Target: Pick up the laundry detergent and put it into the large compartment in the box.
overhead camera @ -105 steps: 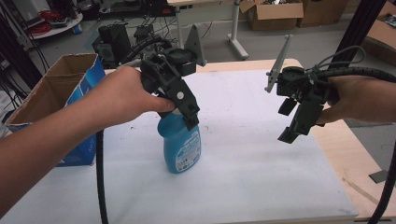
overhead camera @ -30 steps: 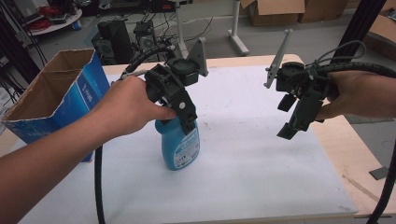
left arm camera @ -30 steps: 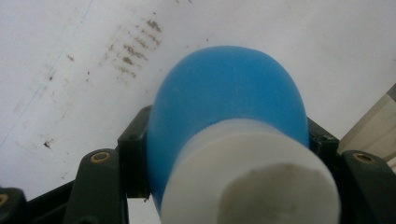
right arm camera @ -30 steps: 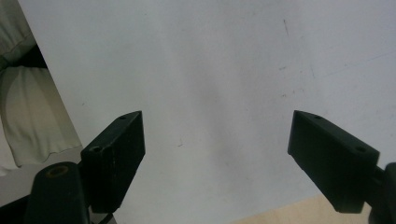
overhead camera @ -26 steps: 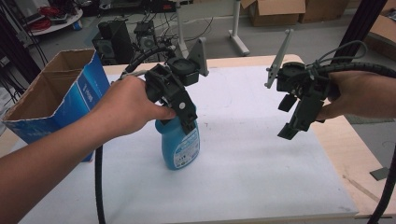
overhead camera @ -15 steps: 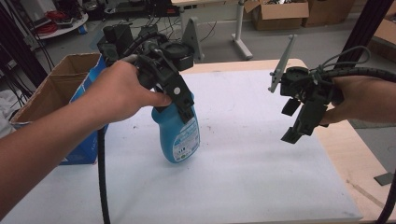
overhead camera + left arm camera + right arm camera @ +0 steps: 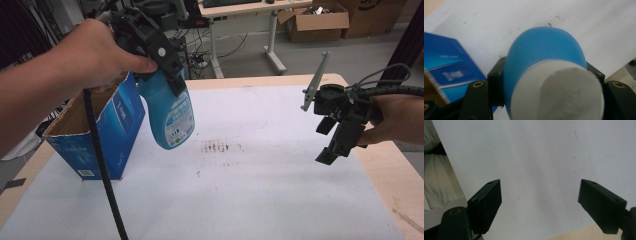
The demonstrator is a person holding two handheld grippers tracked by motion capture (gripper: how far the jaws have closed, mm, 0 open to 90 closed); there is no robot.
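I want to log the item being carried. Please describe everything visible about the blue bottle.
The blue bottle looks like smooth plastic, with a rounded body, a label of small print on its side and a white cap on top. It hangs tilted in the air above the white table cover, touching neither it nor the open blue cardboard box beside it. The left gripper is clamped on its upper part, one black jaw at each side.
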